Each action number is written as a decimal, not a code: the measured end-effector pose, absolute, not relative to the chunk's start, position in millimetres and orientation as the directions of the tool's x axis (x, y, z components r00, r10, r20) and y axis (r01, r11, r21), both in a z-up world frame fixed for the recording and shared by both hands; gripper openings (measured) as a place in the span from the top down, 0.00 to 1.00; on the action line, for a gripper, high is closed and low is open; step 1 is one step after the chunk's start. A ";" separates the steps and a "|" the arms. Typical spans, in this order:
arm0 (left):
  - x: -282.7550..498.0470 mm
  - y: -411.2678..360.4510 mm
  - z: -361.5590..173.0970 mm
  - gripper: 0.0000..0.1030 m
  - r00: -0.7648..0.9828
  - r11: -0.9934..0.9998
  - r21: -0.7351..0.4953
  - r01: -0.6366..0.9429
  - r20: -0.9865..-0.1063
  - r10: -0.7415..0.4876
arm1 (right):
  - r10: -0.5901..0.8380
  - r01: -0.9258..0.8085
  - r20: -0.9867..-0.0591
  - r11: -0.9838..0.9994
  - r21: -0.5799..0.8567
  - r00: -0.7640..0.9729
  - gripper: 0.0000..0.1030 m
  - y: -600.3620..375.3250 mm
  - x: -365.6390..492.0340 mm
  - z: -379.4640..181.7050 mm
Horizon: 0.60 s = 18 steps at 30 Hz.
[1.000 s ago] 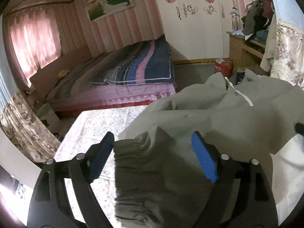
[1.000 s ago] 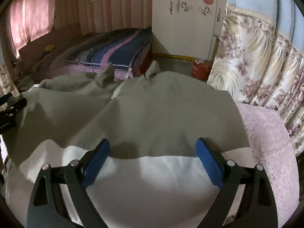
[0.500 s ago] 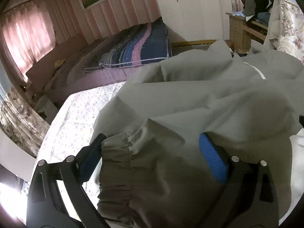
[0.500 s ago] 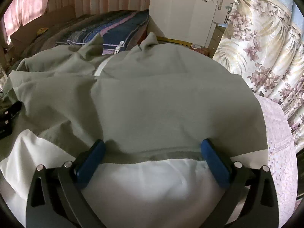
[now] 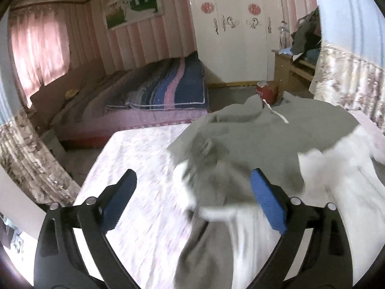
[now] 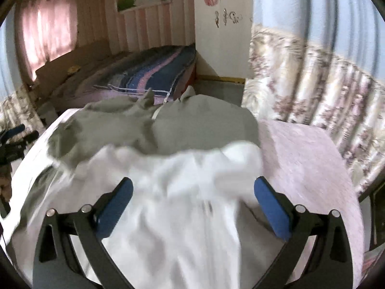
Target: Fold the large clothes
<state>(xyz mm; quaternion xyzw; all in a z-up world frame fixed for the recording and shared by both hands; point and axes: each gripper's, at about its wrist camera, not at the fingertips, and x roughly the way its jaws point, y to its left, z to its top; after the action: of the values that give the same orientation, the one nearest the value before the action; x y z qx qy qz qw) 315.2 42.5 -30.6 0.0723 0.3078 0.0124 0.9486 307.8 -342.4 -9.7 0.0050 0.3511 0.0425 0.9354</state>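
A large grey jacket with a white lining lies spread on a bed with a pale pink flowered sheet. Its grey sleeve runs under my left gripper, which is open, its blue pads clear of the cloth. In the right wrist view the jacket shows its collar and zip at the far end. The turned-up white lining lies below my right gripper, which is open and holds nothing. The near cloth is blurred. My left gripper shows at that view's left edge.
A second bed with a striped blue and pink blanket stands beyond the sheet's far edge. A white wardrobe, a wooden desk piled with clothes and a red object on the floor are behind. A flowered curtain hangs at the right.
Both grippers have drawn back and risen away from the jacket, their jaws a little wider. More bare sheet shows left of the left gripper, and more white lining lies under the right one.
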 end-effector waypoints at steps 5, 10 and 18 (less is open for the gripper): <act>218.6 68.1 -33.2 0.03 0.824 0.988 0.153 0.014 -0.562 0.075 | 0.107 -0.095 -0.634 0.994 0.053 0.766 0.02 -383.2 207.4 -21.7; 130.6 90.7 -62.7 0.03 0.790 0.996 0.088 -0.003 -0.611 0.056 | 0.072 -0.022 -0.656 0.996 0.085 0.752 0.02 -420.7 137.5 -50.8; 93.1 78.7 -105.3 0.03 0.719 0.995 -0.044 0.088 -0.688 -0.094 | 0.107 0.022 -0.703 0.985 0.172 0.703 0.02 -424.8 103.4 -86.9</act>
<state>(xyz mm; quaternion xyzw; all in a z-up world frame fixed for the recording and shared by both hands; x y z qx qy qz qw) 93.1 78.7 -105.3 -0.0040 0.3713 -0.0493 0.9272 103.4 -424.8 -86.9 0.0838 0.3848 0.0229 0.9189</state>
